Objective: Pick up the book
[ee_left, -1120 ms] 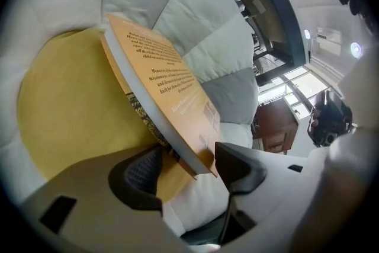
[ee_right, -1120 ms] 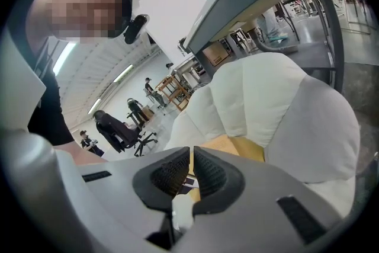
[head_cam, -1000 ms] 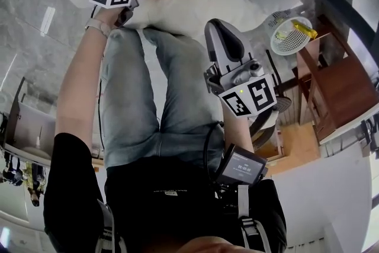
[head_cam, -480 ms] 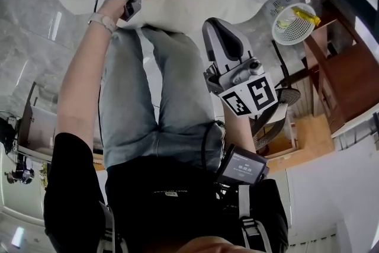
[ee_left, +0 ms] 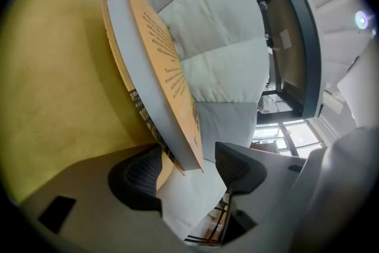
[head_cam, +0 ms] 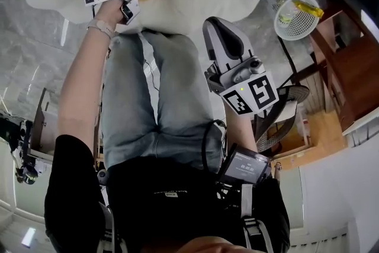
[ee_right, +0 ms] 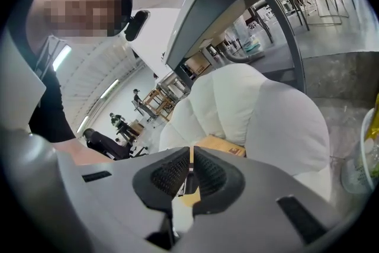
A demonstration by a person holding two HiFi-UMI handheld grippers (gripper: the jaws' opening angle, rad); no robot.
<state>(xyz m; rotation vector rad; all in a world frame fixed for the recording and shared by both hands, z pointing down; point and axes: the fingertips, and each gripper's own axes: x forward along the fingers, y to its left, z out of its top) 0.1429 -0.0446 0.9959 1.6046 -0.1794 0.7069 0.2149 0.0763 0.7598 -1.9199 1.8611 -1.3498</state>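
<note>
Left gripper [ee_left: 188,173] out at arm's length, jaws spread wide. Straddles the near lower corner of the book [ee_left: 159,62]: the corner sits in the gap between the two pads, close to the pad on the yellow side, with a clear space to the other pad. Not clamped; cannot tell whether the nearer pad touches the cover.

Book orange-covered, with a thick white block of pages, leaning against a yellow cushion [ee_left: 53,86], with white cushions [ee_left: 219,38] behind and beside it. From the head view, lies at the very top of the picture, on the yellow cushion, just ahead of the left gripper's tips.

Right gripper [ee_right: 191,170] held low in front of the knees [head_cam: 172,68], well apart from the book. Jaws drawn together to a hairline slit, with nothing between the pads. Looks toward the white cushions, an orange corner of the book showing far off just above the pads.

White basket [head_cam: 294,18] on the floor to the right, away from both grippers.
</note>
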